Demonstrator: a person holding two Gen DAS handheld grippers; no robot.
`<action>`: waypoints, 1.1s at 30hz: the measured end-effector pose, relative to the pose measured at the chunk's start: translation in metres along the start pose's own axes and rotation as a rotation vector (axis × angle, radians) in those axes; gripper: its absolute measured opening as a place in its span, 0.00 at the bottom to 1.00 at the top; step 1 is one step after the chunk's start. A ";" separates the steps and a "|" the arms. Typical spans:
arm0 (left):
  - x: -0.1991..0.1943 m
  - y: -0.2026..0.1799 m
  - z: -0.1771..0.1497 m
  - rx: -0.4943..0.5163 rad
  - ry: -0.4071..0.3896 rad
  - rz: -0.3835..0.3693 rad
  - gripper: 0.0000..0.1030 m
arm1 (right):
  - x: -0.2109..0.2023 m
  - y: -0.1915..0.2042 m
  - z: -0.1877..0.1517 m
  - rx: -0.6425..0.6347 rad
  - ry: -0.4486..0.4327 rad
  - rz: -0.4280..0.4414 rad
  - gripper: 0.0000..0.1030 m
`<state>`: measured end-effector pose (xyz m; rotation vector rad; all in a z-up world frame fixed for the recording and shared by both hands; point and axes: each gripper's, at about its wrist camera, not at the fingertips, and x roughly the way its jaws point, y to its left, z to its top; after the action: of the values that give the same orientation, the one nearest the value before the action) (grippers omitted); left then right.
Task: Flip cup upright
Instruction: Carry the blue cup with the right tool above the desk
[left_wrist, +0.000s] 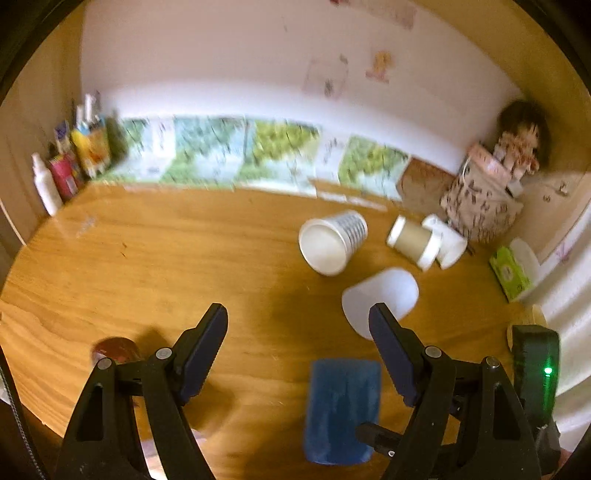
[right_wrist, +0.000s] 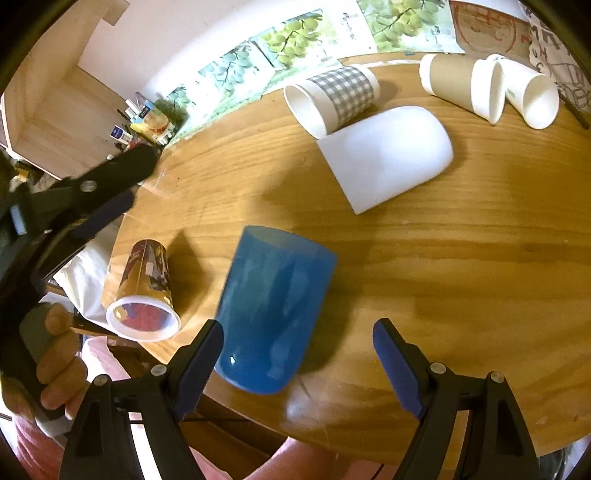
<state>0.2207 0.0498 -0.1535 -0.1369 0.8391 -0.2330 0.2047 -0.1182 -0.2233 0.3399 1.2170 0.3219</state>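
Observation:
A blue cup (right_wrist: 273, 314) lies on its side on the wooden table (right_wrist: 461, 258), near the front edge, rounded base toward me; it also shows in the left wrist view (left_wrist: 341, 410). My right gripper (right_wrist: 297, 345) is open and empty, its jaws on either side of the blue cup's base, not touching. My left gripper (left_wrist: 297, 330) is open and empty above the table, the blue cup just below its jaws. It shows at the left of the right wrist view (right_wrist: 122, 184).
Several other cups lie on their sides: a frosted white one (right_wrist: 384, 155), a checked paper cup (right_wrist: 332, 99), a brown-sleeved cup (right_wrist: 461, 85), a white cup (right_wrist: 532, 96) and a printed cup (right_wrist: 146, 295) at the table's left edge. Bottles (left_wrist: 66, 166) and a bag (left_wrist: 480, 203) stand at the back.

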 end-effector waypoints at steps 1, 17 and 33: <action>-0.005 0.003 0.000 0.003 -0.016 0.003 0.79 | 0.001 0.002 0.000 0.000 -0.011 -0.004 0.81; -0.056 0.033 -0.006 0.018 -0.140 -0.007 0.79 | 0.022 0.027 0.007 0.104 -0.060 -0.081 0.81; -0.060 0.042 -0.006 0.114 -0.037 -0.148 0.79 | 0.051 0.026 0.027 0.214 0.025 -0.159 0.81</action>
<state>0.1844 0.1059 -0.1232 -0.0965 0.7777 -0.4152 0.2443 -0.0751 -0.2474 0.4215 1.2978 0.0581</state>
